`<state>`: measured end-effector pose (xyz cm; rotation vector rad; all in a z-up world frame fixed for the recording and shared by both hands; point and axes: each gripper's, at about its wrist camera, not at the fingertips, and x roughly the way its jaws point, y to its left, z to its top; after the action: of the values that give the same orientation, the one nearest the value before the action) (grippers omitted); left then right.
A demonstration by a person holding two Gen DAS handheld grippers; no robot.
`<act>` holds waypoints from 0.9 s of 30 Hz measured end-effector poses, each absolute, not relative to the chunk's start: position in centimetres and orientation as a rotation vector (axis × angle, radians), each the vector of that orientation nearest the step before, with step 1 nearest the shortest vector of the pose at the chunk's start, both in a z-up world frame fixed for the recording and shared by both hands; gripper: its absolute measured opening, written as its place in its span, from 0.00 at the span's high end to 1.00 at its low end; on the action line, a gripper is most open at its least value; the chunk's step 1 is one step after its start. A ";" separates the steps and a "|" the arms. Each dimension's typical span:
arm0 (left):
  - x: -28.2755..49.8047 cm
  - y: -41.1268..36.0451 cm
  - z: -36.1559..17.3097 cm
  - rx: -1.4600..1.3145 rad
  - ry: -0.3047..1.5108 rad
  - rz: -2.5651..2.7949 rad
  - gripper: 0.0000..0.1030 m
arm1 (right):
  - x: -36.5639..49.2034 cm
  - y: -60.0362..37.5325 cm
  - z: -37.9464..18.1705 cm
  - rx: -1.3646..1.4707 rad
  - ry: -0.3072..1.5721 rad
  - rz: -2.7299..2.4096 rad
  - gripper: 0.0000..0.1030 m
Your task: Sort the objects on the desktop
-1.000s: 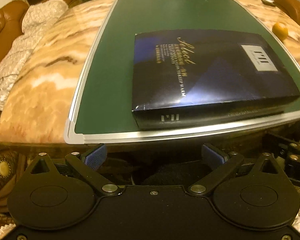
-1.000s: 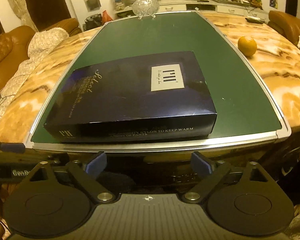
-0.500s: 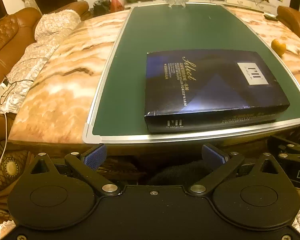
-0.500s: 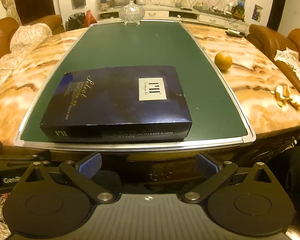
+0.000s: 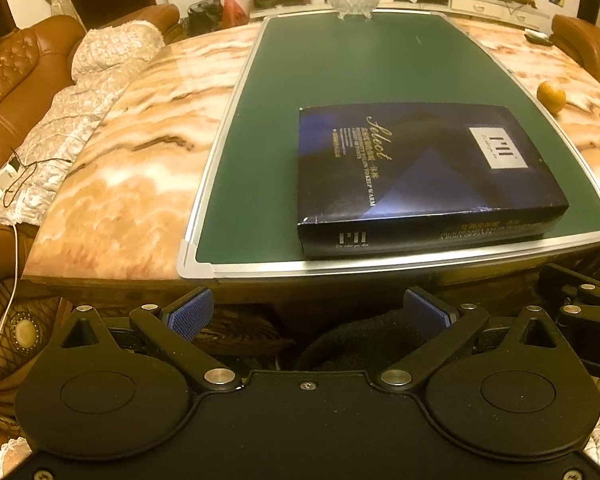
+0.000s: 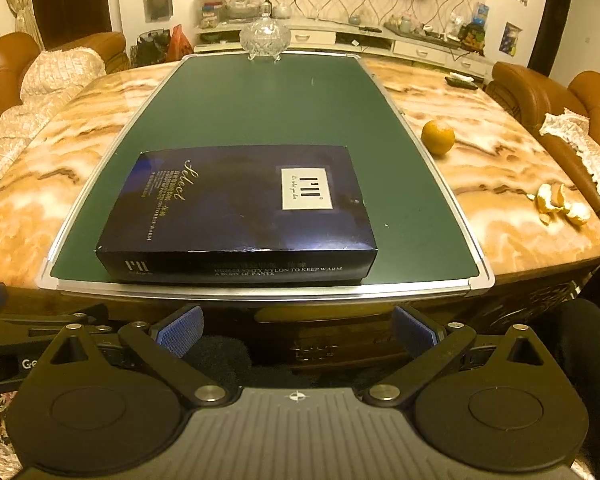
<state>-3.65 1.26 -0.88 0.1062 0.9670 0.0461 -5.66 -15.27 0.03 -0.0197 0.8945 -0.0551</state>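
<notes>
marble table (image 6: 500, 184), orange-veined, its near edge running behind both grippers and its far corners cut off by the frame. green board (image 6: 260, 112), silver-framed, lying lengthwise down the middle of the table. dark blue box (image 6: 236, 208), flat, lid shut, at the near end of the board and nearer its right side in the left wrist view; gold lettering mostly too small to read; contents hidden. left gripper (image 5: 308, 312), fingers spread wide with nothing between them, held short of the table edge. right gripper (image 6: 296, 330), jaws having just finished opening to their widest, likewise bare and short of the table. glass bowl (image 6: 265, 38), at the board's far end. orange (image 6: 438, 137), on the marble just right of the board. peel pieces (image 6: 560, 204), near the right edge.
</notes>
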 end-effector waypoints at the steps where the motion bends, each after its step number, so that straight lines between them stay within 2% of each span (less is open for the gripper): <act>1: -3.7 1.3 -0.8 0.104 0.968 0.045 0.00 | -5.7 -15.2 0.1 -0.020 0.893 -0.053 0.00; 27: -4.0 1.4 -0.9 0.081 0.988 0.042 0.00 | -6.3 -15.0 0.7 -0.030 0.890 -0.039 0.00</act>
<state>-4.01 1.38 -0.92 0.0811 0.9881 0.0420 -6.30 -14.98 0.73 -0.0296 0.8901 -0.0389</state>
